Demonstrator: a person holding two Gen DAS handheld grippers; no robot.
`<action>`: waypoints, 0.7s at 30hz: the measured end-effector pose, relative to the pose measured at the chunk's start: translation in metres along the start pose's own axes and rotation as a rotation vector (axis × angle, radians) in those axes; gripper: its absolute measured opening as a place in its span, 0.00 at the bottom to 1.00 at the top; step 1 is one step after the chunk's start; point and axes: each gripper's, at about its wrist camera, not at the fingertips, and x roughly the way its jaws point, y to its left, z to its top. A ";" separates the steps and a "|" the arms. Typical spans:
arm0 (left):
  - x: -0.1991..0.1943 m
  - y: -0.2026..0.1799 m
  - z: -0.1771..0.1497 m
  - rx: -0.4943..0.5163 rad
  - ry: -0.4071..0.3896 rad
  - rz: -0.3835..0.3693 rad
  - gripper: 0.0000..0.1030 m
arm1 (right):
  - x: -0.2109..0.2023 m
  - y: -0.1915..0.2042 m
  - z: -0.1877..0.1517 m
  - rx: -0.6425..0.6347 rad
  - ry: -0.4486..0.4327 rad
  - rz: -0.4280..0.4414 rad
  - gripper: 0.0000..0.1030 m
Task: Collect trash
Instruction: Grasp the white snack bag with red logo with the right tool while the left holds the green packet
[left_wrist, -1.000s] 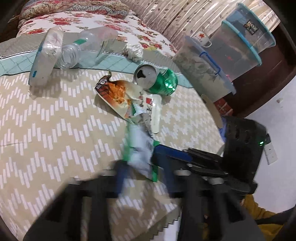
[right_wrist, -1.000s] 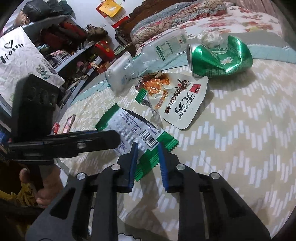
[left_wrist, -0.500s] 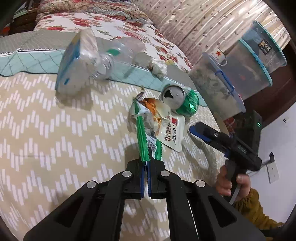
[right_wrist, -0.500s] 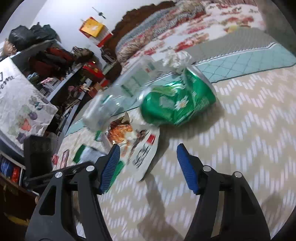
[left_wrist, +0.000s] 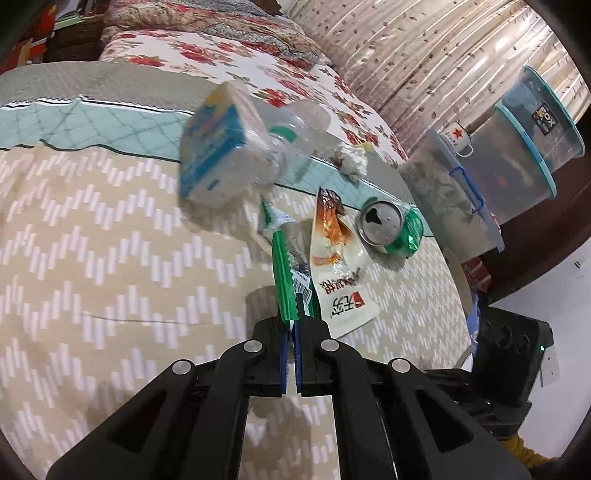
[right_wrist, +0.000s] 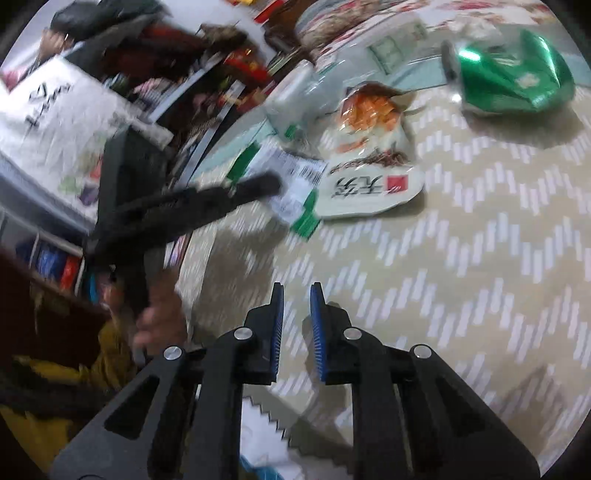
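Left tongs (left_wrist: 291, 325): pads closed on the near end of a green-edged wrapper (left_wrist: 286, 280); the wrapper stands up on edge between the pads, its barcode side facing right. In the right wrist view the same wrapper (right_wrist: 295, 184) sits at the tip of the left tongs (right_wrist: 271, 184), over the edge of the bed.

Right tongs (right_wrist: 296, 310): narrow gap between the blue pads, nothing in it. They hang above the chevron bedspread (right_wrist: 461, 277), well short of the trash.

Remaining trash on the bedspread (left_wrist: 92, 240):
- white snack pouch (left_wrist: 338, 273) with orange print, flat, just right of the held wrapper, partly under it.
- dented green can (left_wrist: 391, 230), on its side, opening toward the left wrist camera, just beyond the pouch.
- clear plastic bottle (left_wrist: 295, 140), lying behind a blue-and-white tissue pack (left_wrist: 218, 147).
- crumpled white tissue (left_wrist: 351, 162), near the teal border.

Clear storage tubs (left_wrist: 517, 147) stand beside the bed on the right.
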 end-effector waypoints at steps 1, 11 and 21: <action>-0.001 0.002 0.000 -0.002 -0.001 0.002 0.02 | -0.009 -0.003 0.004 -0.007 -0.040 -0.039 0.21; 0.006 0.014 -0.005 -0.008 0.007 0.031 0.02 | -0.006 -0.038 0.075 0.038 -0.170 -0.195 0.64; 0.006 0.017 -0.010 -0.002 -0.007 0.023 0.02 | 0.045 -0.013 0.102 -0.121 -0.089 -0.284 0.28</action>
